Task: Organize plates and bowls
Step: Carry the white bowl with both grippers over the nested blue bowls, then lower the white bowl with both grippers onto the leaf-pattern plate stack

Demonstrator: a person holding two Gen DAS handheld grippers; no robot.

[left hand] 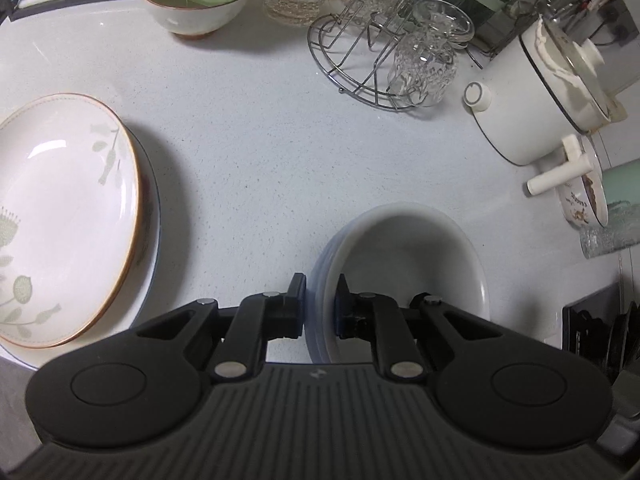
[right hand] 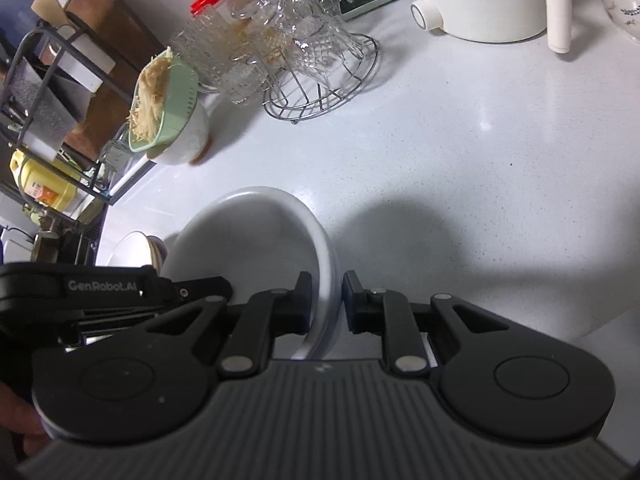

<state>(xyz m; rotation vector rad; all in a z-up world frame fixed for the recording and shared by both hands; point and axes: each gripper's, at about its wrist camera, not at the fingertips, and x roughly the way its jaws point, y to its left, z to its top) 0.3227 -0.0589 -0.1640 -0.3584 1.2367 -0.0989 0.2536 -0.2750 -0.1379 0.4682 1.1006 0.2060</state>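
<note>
A stack of plain white bowls (left hand: 404, 256) is held above the white counter. My left gripper (left hand: 320, 300) is shut on the stack's left rim, one finger inside and one outside. My right gripper (right hand: 326, 298) is shut on the right rim of the same stack of white bowls (right hand: 248, 240). The left gripper's black body (right hand: 100, 288) shows at the left of the right wrist view. A floral plate with an orange rim (left hand: 68, 216) lies on top of a larger white plate (left hand: 154, 216) at the left of the counter.
At the back stand a white bowl with a green strainer of noodles (left hand: 196, 4), a wire rack with glasses (left hand: 384, 56) and a white pot (left hand: 548, 92). A floral bowl (left hand: 584, 200) sits at the right. A black shelf rack (right hand: 52, 112) stands at the far left.
</note>
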